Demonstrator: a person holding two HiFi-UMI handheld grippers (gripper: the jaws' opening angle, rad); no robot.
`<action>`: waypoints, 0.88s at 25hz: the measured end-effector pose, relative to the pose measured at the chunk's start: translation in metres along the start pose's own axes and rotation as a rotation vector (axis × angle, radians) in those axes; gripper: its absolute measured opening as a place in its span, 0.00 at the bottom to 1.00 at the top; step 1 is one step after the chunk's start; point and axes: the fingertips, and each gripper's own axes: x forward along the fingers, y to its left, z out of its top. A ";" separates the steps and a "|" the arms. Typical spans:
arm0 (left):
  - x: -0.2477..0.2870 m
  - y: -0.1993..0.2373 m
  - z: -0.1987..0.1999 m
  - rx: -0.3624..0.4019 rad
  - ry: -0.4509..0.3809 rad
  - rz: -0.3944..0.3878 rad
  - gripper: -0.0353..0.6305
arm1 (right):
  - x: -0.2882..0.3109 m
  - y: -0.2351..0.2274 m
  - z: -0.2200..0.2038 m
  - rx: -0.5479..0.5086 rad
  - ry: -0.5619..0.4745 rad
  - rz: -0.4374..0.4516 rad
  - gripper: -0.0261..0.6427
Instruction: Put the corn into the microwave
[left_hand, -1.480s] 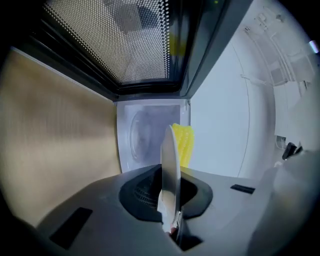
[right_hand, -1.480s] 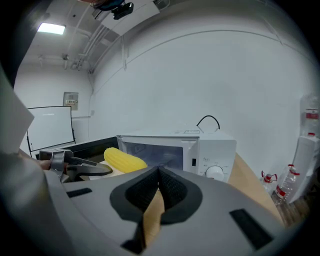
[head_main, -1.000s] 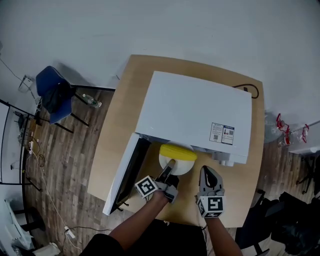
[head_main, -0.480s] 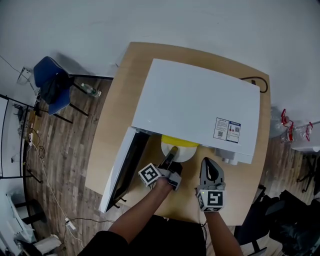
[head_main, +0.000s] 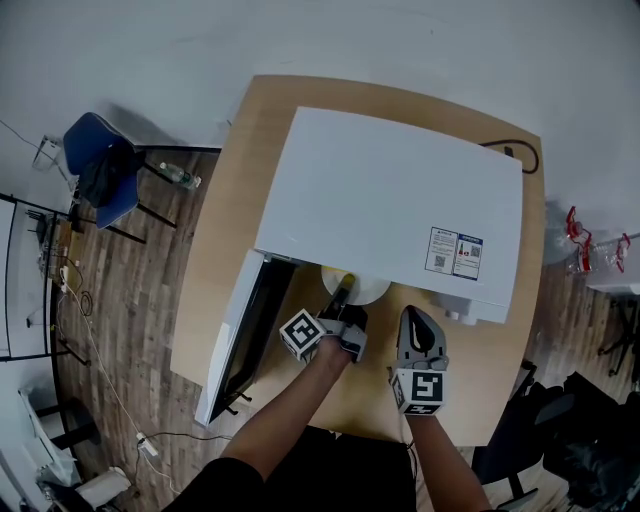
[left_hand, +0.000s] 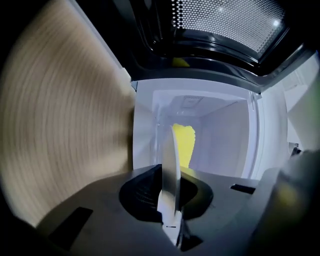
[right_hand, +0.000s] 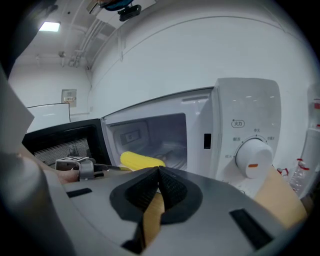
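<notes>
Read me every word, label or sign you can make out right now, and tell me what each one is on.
"火力": in an oval on the microwave control panel, above the dial.
Small characters round the dial: too small to read.
Sticker on the microwave top: QR code and print, too small to read.
Wall plaque: blurred, unreadable.
Marker cubes: coded squares, no words.

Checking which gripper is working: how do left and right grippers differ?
The left gripper grips the plate by its rim; the right gripper holds nothing. The left gripper is at the microwave opening; the right gripper hangs back from it. Both are shut, facing the microwave.
</notes>
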 end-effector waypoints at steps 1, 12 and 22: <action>0.002 0.000 0.000 -0.004 -0.004 -0.005 0.08 | 0.000 0.000 -0.001 0.001 0.002 0.001 0.13; 0.019 0.005 0.000 -0.004 -0.004 -0.033 0.08 | 0.007 0.000 0.000 0.017 0.010 0.017 0.13; 0.009 0.000 0.000 -0.042 0.015 -0.071 0.26 | 0.000 0.004 0.007 0.035 0.002 0.020 0.13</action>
